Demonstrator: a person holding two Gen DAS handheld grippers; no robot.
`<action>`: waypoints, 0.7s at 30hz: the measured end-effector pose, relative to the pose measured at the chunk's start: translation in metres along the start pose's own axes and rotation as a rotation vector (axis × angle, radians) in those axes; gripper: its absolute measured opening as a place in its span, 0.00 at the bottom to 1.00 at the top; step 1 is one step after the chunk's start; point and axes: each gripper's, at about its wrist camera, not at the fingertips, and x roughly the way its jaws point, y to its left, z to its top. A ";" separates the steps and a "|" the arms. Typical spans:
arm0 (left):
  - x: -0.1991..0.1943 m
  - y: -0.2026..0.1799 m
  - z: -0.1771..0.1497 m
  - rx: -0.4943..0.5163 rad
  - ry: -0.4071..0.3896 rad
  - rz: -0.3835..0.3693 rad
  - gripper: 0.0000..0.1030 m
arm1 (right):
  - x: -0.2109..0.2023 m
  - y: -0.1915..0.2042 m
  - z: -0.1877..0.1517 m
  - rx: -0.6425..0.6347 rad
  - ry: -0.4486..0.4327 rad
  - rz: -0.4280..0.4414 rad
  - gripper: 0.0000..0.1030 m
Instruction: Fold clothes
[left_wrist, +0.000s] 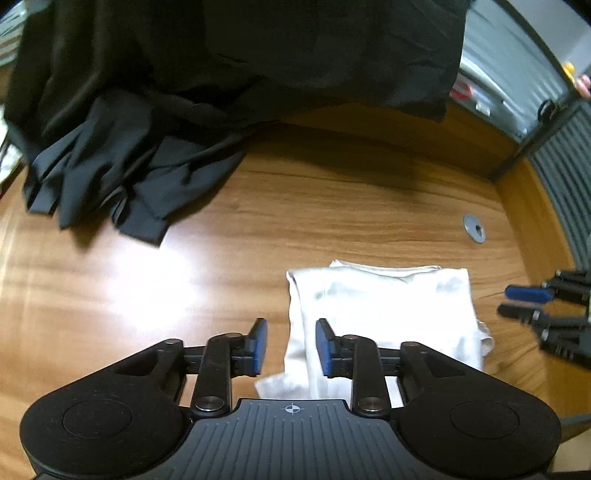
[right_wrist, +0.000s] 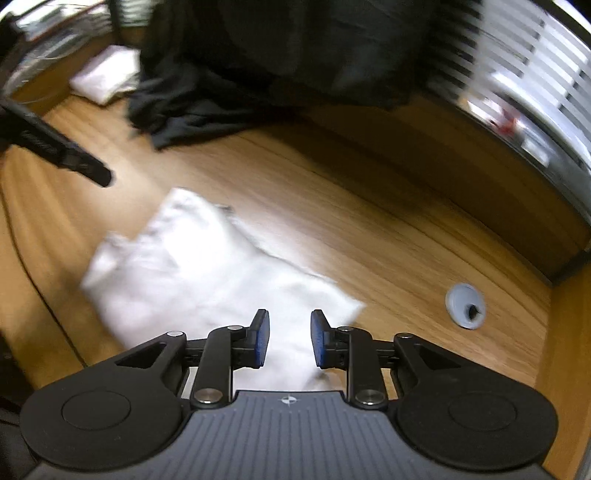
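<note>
A folded white garment (left_wrist: 388, 306) lies flat on the wooden table (left_wrist: 332, 192). My left gripper (left_wrist: 290, 347) hovers over the garment's left edge, open, with no cloth pinched between its blue pads. At the right edge of the left wrist view, my right gripper (left_wrist: 511, 301) is beside the garment. In its own blurred view the right gripper (right_wrist: 290, 338) is open above the near corner of the white garment (right_wrist: 207, 273), holding nothing. A dark finger (right_wrist: 88, 168) of the left gripper reaches in from the upper left.
A heap of black clothes (left_wrist: 184, 92) covers the far side of the table, also seen as the black clothes (right_wrist: 277, 55). A grey cable grommet (left_wrist: 474, 228) sits right of the garment. A small white folded item (right_wrist: 107, 75) lies far left. Slatted panels border the table's right.
</note>
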 end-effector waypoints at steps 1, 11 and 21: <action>-0.004 0.000 -0.004 -0.001 -0.003 0.004 0.32 | -0.002 0.008 0.000 -0.009 -0.005 0.018 0.27; -0.019 0.020 -0.037 -0.144 0.002 -0.007 0.60 | 0.017 0.116 -0.004 -0.177 -0.031 0.187 0.36; -0.013 0.037 -0.052 -0.241 0.028 -0.046 0.69 | 0.060 0.183 0.004 -0.372 0.010 0.175 0.49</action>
